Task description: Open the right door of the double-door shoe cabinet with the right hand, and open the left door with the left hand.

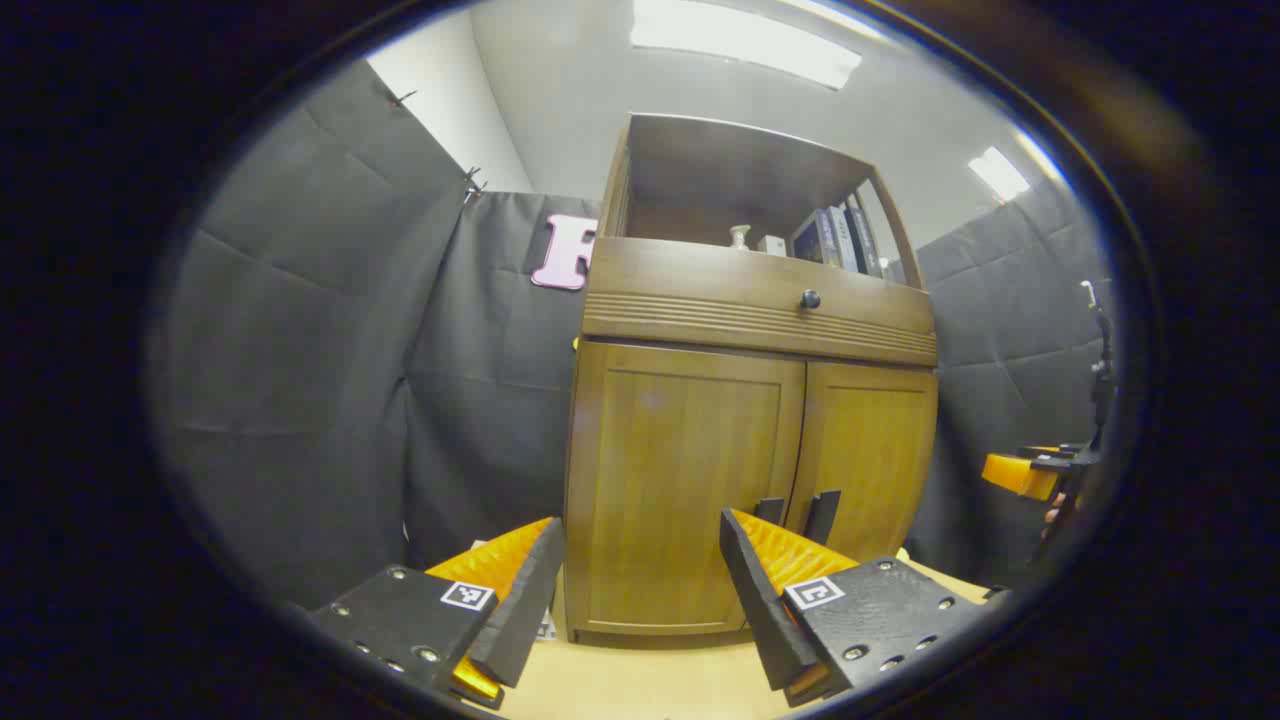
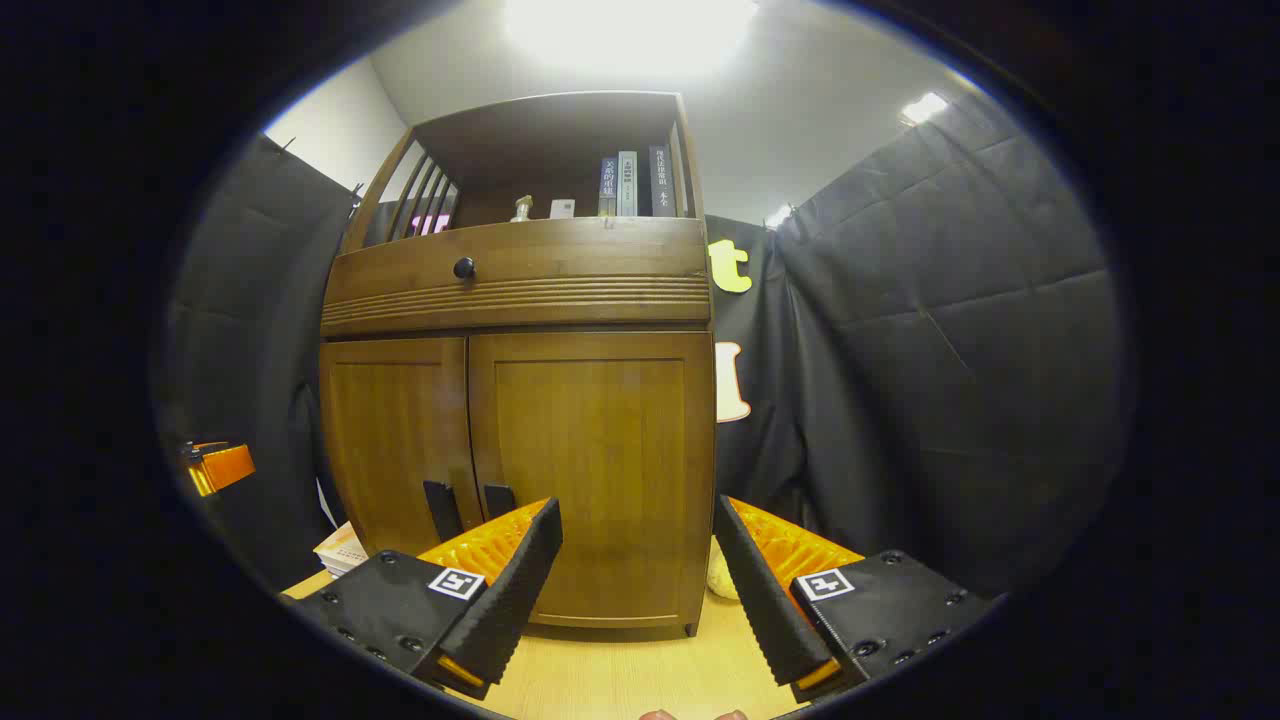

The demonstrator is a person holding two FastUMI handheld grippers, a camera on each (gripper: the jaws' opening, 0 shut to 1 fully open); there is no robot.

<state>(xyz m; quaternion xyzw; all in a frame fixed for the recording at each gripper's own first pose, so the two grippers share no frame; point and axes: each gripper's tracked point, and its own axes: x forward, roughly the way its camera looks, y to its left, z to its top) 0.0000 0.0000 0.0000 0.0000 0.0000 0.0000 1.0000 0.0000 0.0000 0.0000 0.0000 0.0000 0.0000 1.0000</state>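
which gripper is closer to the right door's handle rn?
Hard to call; likely right. The right gripper faces the right door, its handle just left of its fingers. The left gripper faces the left door, both open.

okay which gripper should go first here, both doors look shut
Right, likely: the task opens the right door first, and the right gripper, jaws open, faces it squarely, its handle just beside.

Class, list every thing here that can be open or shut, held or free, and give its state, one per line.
Left door: shut.
Right door: shut.
Drawer: shut.
Left door handle: free.
Right door handle: free.
Left claw: open, holding nothing.
Right claw: open, holding nothing.
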